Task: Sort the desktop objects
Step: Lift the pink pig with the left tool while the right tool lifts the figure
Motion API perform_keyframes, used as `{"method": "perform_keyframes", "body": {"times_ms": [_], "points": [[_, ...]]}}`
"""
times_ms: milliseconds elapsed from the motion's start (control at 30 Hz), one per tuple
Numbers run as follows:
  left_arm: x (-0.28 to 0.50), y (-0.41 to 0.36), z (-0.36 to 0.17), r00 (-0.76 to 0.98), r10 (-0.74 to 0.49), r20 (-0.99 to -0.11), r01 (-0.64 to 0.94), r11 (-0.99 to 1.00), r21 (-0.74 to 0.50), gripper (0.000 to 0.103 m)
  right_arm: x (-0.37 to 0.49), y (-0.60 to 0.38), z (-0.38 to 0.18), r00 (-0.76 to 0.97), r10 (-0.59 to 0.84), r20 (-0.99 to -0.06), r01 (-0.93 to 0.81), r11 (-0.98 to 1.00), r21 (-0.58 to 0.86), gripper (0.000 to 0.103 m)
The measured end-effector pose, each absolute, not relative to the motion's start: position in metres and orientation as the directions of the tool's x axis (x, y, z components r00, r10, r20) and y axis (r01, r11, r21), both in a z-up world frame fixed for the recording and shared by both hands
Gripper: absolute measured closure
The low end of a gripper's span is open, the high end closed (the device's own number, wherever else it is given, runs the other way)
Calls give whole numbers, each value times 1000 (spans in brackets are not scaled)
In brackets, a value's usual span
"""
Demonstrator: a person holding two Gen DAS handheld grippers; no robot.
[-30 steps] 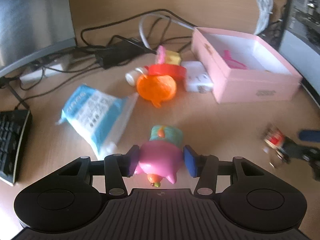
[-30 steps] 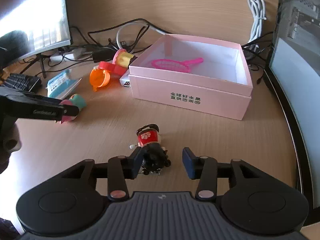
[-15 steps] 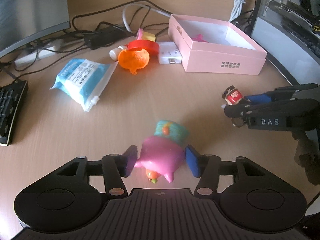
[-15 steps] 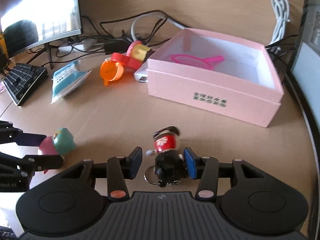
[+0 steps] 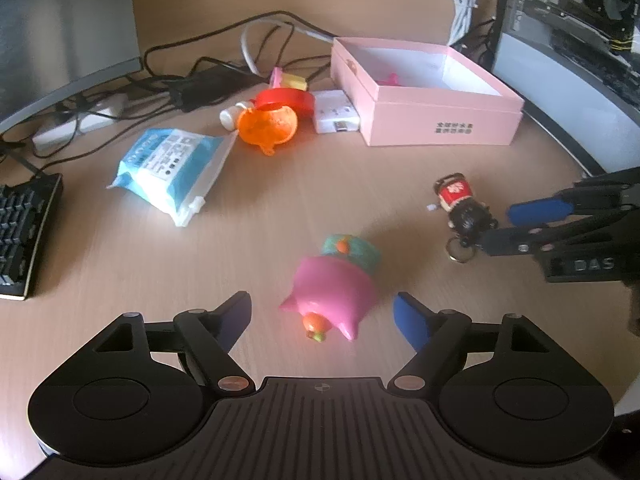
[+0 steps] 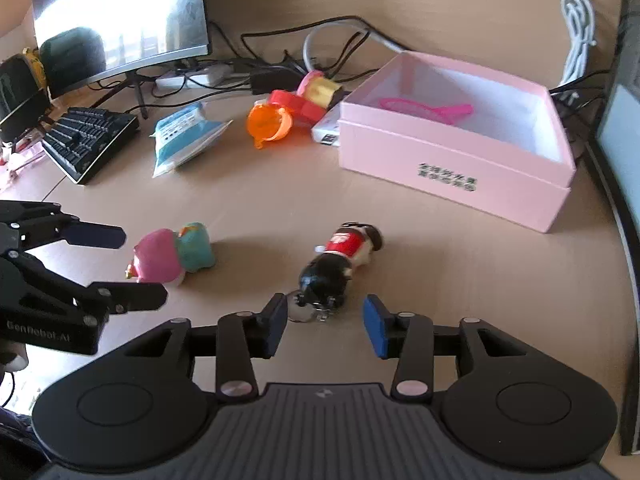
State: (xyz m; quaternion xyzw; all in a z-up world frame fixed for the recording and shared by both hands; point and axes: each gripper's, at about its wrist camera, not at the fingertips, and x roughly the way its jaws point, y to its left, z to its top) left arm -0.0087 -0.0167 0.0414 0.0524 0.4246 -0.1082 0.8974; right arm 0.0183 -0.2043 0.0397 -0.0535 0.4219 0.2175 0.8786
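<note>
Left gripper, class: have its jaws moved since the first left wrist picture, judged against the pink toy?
Yes. The left gripper was clamped on the pink toy; now its jaws are opening, clear of it.

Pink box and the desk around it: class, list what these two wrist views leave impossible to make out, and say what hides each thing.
- Pink box: left wrist view, near wall hides most of the pink scoop.
- Box label: both views, print too small.
- White hub: right wrist view, mostly behind the box.
- Keyboard: left wrist view, cut by the edge.
</note>
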Motion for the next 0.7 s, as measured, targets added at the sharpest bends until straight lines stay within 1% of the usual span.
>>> {"method": "perform_keyframes", "body": {"times_ms": [67,100,133,167,200,300,367,400,500,567,600,700], "points": [[-4,-16,38,620,-129,-774,221,975,15,24,20,-208,40,556,323,-765,-408,909,87,58],[-1,-15,36,616,-127,-778,214,977,11,28,21,-209,39,559,317,-766,-400,913,85,58],[1,-15,35,612,-128,-781,209,978,4,31,22,-210,39,561,312,-767,-393,916,85,54],[3,-15,34,611,-127,-782,206,978,2,40,22,-210,38,564,308,-766,-388,918,84,51],[3,-15,33,610,-128,-782,209,978,3,44,22,-209,38,567,305,-765,-385,919,81,51],[4,-16,34,621,-128,-774,218,976,13,48,20,-208,38,576,300,-760,-384,921,73,50],[3,-16,35,629,-126,-767,219,975,20,49,19,-207,38,587,296,-754,-384,921,63,44],[3,-16,35,634,-120,-764,216,976,26,49,19,-207,39,592,294,-751,-386,921,56,44],[1,-12,34,637,-100,-764,197,980,36,48,20,-205,40,593,300,-747,-396,917,55,42],[0,-8,33,634,-90,-768,183,982,36,47,23,-202,39,595,302,-745,-394,917,57,35],[-1,-6,32,632,-88,-770,177,984,33,46,25,-201,38,593,303,-746,-393,918,60,34],[-5,-1,32,629,-91,-772,170,985,23,45,34,-194,33,579,311,-754,-386,919,82,33]]}}
